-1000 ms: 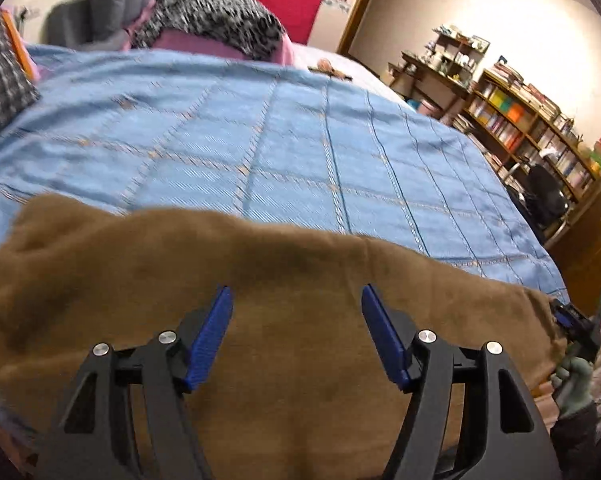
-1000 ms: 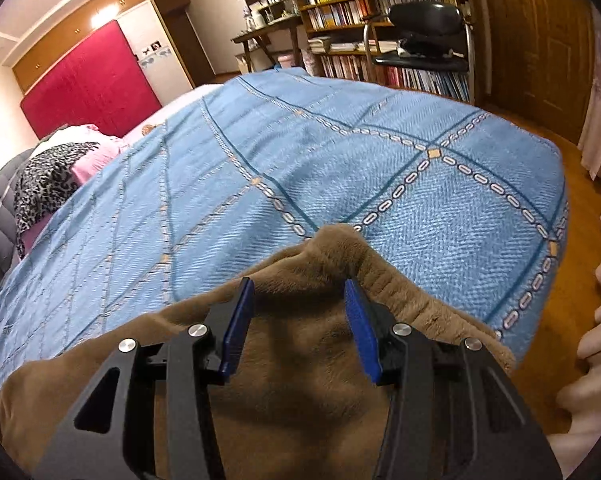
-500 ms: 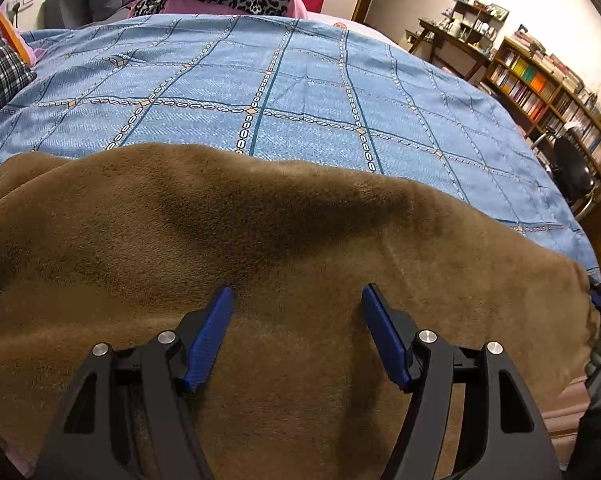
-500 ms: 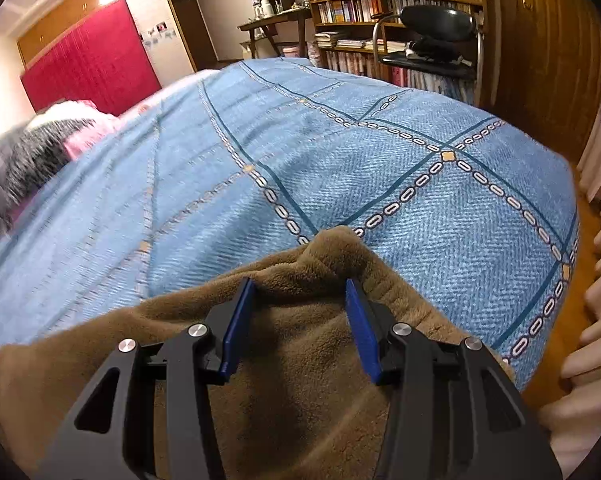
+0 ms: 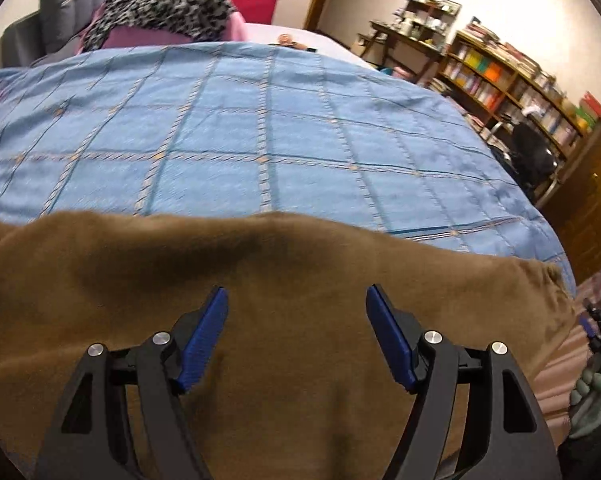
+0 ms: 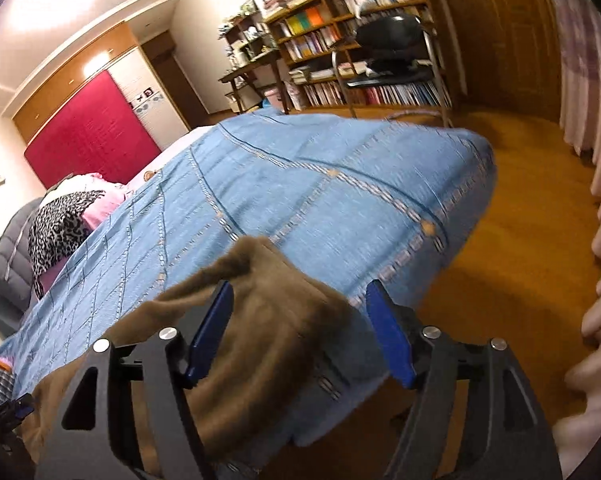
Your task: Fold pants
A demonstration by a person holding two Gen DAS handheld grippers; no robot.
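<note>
Below, we recorded the brown fleece pants (image 5: 284, 312) lying spread along the near edge of the blue checked bedspread (image 5: 260, 140). We held the left gripper (image 5: 296, 334) over the fabric with its blue fingers (image 5: 204, 338) spread wide, gripping nothing. We held the right gripper (image 6: 298, 332) at the bed's corner, fingers (image 6: 210, 334) likewise spread, with one bunched end of the pants (image 6: 260, 320) between them but not pinched. Bookshelves (image 6: 352, 40) lined the far wall.

Both wrist views sit low and close over the pants (image 5: 292, 280) — sharing the blue bedspread (image 6: 300, 184).
</note>
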